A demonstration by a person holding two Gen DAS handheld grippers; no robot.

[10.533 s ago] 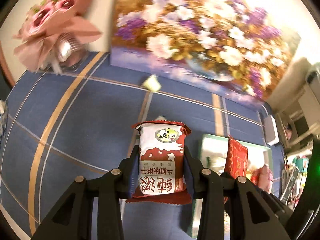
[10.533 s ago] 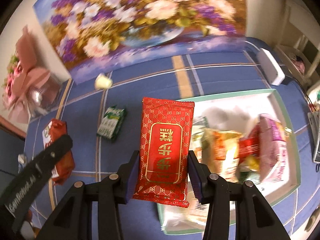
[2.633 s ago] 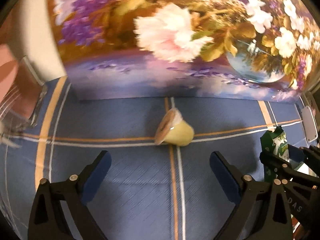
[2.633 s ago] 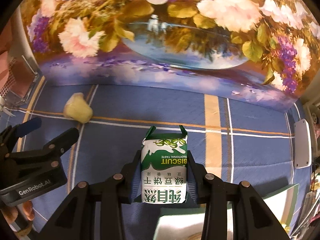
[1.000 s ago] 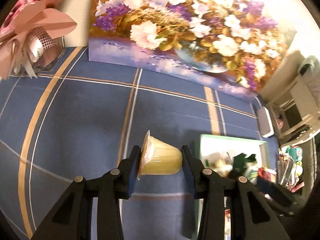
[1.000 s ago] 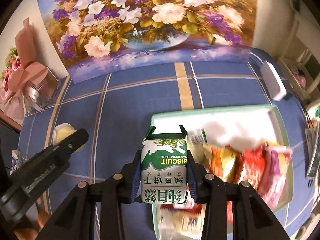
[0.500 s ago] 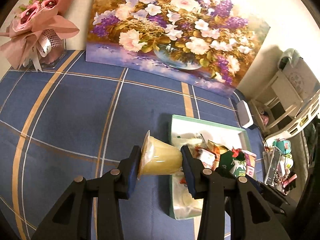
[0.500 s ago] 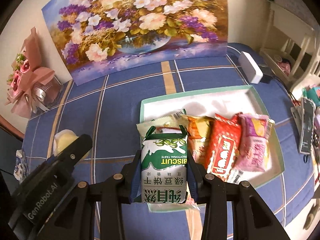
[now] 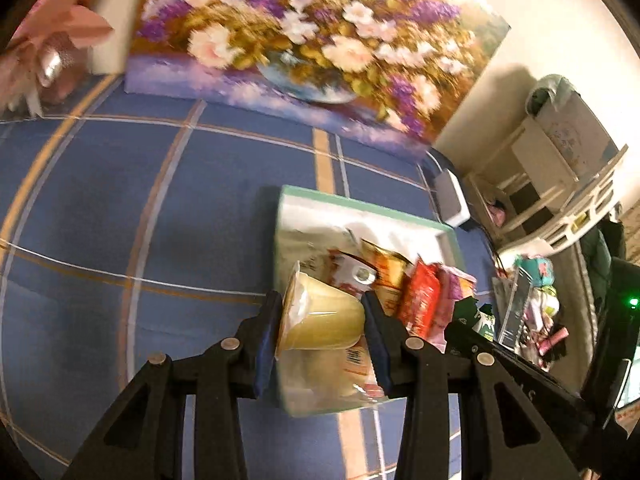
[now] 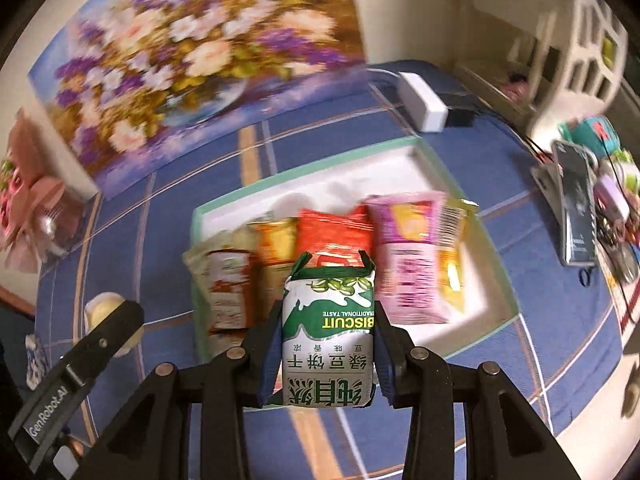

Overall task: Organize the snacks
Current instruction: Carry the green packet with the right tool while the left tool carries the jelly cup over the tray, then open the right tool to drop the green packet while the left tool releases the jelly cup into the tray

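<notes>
There is one tray (image 10: 496, 280) with a green rim on the blue checked cloth (image 10: 328, 132), and it is the thing to look from. Inside the tray lie four snack packs in a row: a red and white one (image 10: 228, 292), a yellow one (image 10: 276, 240), a red one (image 10: 332, 228) and a pink one (image 10: 408, 264). There are two grippers. The left gripper (image 9: 322, 316) points down at a slant, and its two fingers are squeezed on one yellow pudding cup (image 9: 320, 316) lying on its side, held up over the near left corner of the tray. The right gripper (image 10: 326, 348) also points steeply down, and its fingers are squeezed on one green biscuit pack (image 10: 328, 344), held upright over the near edge of the tray, in front of the red pack. One big flower painting (image 10: 192, 52) leans on the wall beyond the tray, and one pink bouquet (image 10: 28, 208) sits far off to the tray's left. A second ago both snacks were held over the cloth at the tray's left side; now both are over the tray, and the tray looks nearer in both views.
</notes>
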